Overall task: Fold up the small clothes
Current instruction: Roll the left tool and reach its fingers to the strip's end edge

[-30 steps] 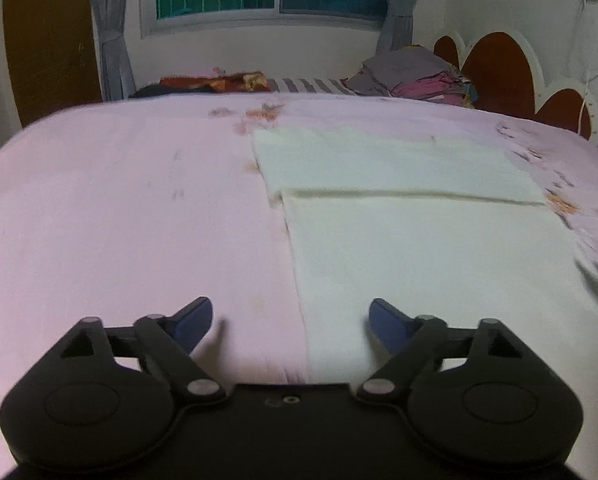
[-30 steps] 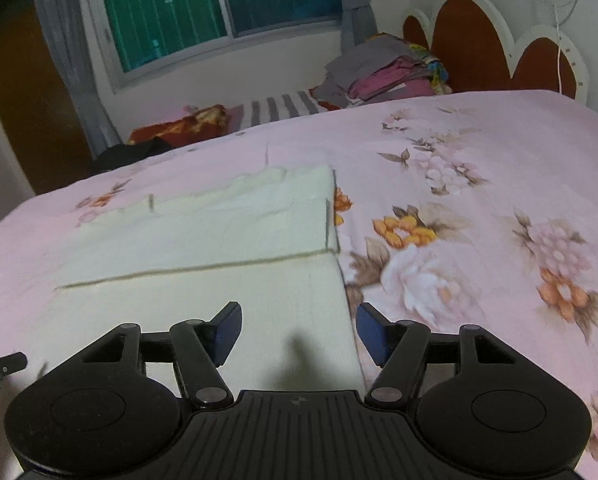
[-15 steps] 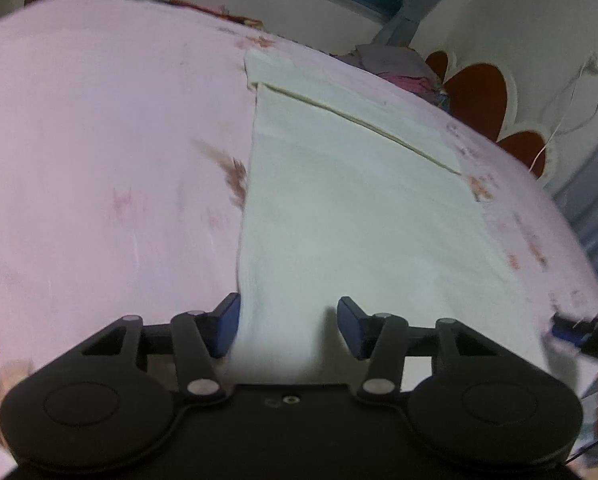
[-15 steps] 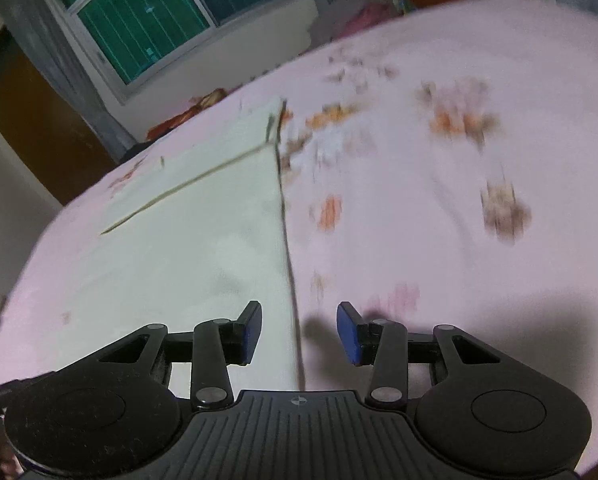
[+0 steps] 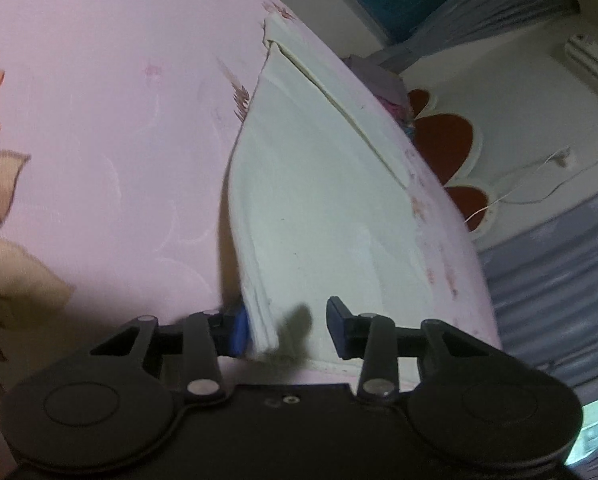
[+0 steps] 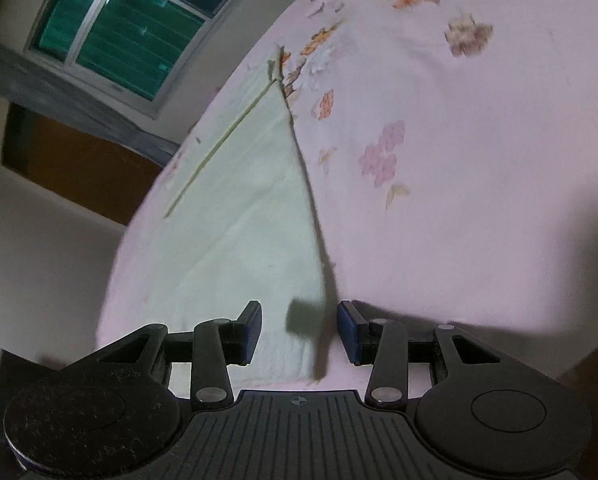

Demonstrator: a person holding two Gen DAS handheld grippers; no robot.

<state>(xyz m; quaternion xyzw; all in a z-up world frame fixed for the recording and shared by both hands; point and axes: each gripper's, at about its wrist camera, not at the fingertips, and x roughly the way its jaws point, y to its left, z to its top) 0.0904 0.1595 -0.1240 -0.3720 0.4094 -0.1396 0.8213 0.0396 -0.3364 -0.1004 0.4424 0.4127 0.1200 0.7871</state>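
Observation:
A pale cream folded garment (image 5: 319, 200) lies flat on the pink flowered bedsheet (image 5: 99, 120). My left gripper (image 5: 287, 330) is open, and the garment's near left corner sits between its blue fingertips (image 5: 239, 330). The garment also shows in the right wrist view (image 6: 251, 216). My right gripper (image 6: 299, 332) is open, and the garment's near right corner lies between its blue pads (image 6: 347, 334). Both grippers are low at the near edge. A fold line crosses the garment's far end.
A window (image 6: 119, 28) and grey curtains are on the far wall. A red and white headboard (image 5: 447, 140) stands past the bed, with a pile of clothes (image 5: 379, 76) beside it. The bed edge is close below both grippers.
Both grippers have dropped and tilted toward the garment's near edge. Each near corner now lies between the open fingers. The jaws have narrowed somewhat since a second ago.

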